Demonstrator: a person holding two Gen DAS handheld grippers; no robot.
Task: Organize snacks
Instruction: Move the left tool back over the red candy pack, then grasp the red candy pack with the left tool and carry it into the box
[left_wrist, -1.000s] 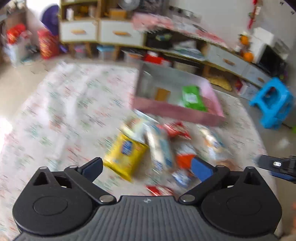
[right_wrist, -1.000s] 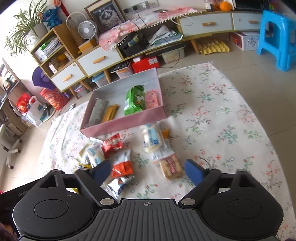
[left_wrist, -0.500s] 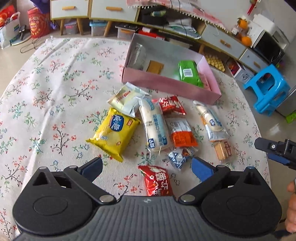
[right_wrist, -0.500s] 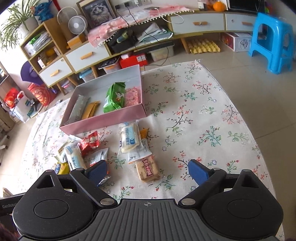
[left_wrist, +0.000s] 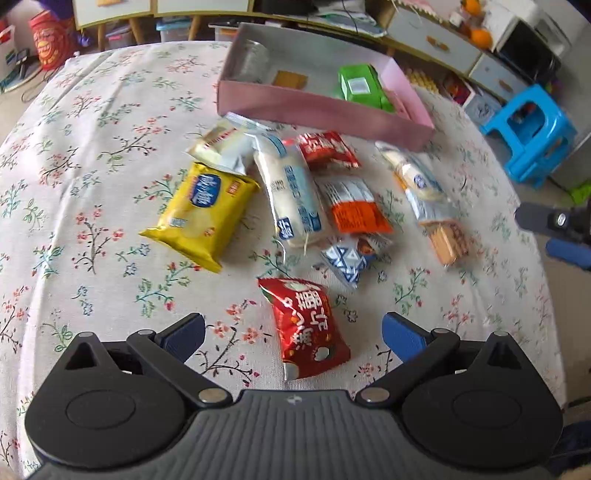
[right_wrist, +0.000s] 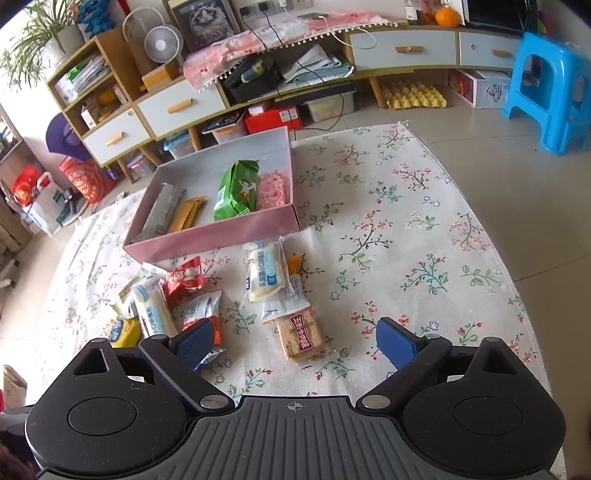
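Observation:
Several snack packets lie on a floral cloth in front of a pink box (left_wrist: 317, 107) (right_wrist: 218, 232). The box holds a green packet (left_wrist: 360, 86) (right_wrist: 236, 190), a pink packet (right_wrist: 272, 191), an orange one and a silvery one. My left gripper (left_wrist: 293, 332) is open and empty above a red packet (left_wrist: 306, 328) that lies between its fingers. A yellow packet (left_wrist: 205, 212) lies to the left of it. My right gripper (right_wrist: 295, 341) is open and empty over a brown biscuit packet (right_wrist: 301, 338); a white bun packet (right_wrist: 264, 271) lies beyond it. The right gripper's tip shows in the left wrist view (left_wrist: 554, 229).
The cloth (right_wrist: 406, 229) covers a low round surface whose edge curves off to the right, with tiled floor beyond. A blue plastic stool (right_wrist: 550, 85) stands at the right. Low cabinets and shelves (right_wrist: 177, 107) with clutter line the back wall.
The left gripper has tilted down and moved closer to the snacks; the red packet now lies between its fingers. The right gripper has drifted left and nearer the biscuit packet. Both stayed open.

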